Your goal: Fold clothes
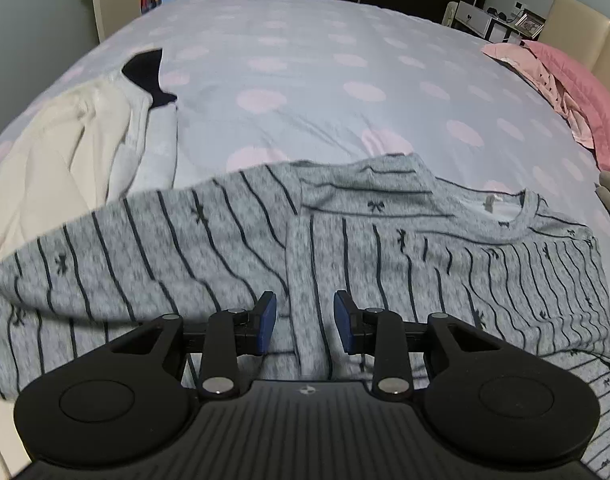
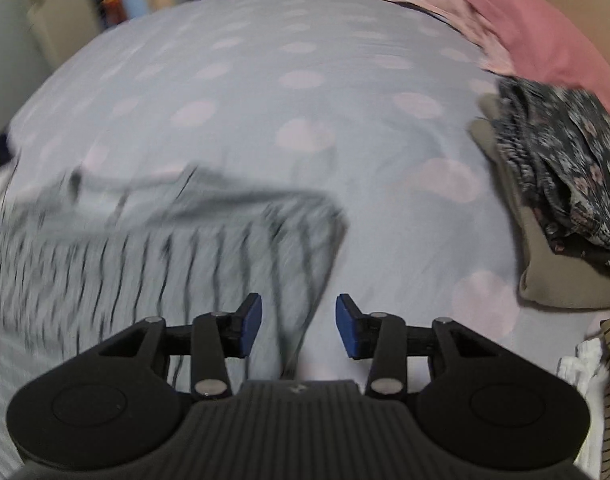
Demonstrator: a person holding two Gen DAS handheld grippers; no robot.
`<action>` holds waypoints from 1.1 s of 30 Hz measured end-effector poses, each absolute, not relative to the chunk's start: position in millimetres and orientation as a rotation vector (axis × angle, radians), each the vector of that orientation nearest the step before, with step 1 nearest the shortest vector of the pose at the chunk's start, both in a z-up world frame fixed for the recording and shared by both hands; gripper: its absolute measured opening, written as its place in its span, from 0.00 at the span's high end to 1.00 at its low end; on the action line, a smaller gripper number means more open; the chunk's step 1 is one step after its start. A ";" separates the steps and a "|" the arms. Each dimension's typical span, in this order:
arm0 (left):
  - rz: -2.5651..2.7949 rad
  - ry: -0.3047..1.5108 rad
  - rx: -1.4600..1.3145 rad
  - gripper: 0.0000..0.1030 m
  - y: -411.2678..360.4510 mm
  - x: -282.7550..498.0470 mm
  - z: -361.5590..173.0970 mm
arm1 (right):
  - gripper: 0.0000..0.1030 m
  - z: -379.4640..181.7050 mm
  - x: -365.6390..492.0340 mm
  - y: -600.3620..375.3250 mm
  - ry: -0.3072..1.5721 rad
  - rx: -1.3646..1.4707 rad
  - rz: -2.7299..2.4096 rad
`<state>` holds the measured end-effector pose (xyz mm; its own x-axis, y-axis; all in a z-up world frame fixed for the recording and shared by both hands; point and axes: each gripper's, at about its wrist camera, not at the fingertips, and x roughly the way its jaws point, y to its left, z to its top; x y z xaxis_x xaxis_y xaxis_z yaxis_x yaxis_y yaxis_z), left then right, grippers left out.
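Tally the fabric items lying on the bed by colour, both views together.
Grey striped: 1, the shirt
Cream: 1, the garment
Navy: 1, the dark piece
Pink: 2, the pillow and the cloth beside it
Dark floral: 1
Olive: 1
Total: 7

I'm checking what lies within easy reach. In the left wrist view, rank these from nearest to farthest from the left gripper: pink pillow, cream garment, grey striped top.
1. grey striped top, right under the left gripper
2. cream garment, off to the left
3. pink pillow, far right by the headboard
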<state>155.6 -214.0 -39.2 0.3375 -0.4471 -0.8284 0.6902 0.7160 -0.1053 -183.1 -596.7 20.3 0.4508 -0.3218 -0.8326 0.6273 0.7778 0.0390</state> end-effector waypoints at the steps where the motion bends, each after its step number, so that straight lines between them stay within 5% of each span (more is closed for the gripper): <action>1: -0.758 0.982 0.282 0.71 -212.7 154.5 -40.2 | 0.57 17.2 -185.3 -584.5 0.941 0.328 -0.586; 18: -0.746 1.034 0.311 0.71 -204.6 134.2 -60.1 | 0.60 -68.9 -189.7 -457.9 1.027 -0.554 -0.440; 20: -0.735 1.039 0.304 0.71 -204.1 135.3 -60.8 | 0.65 -76.6 -186.4 -452.1 1.019 -0.647 -0.446; 22: -0.730 1.045 0.298 0.71 -203.8 135.8 -61.5 | 0.84 -83.2 -183.7 -452.4 1.032 -0.708 -0.478; 24: -0.731 1.046 0.295 0.71 -203.5 135.3 -61.1 | 0.90 -83.6 -185.4 -456.0 1.041 -0.728 -0.500; 33: -0.771 1.074 0.272 0.71 -208.0 130.5 -57.8 | 0.93 -68.6 -209.0 -509.4 1.149 -0.592 -0.644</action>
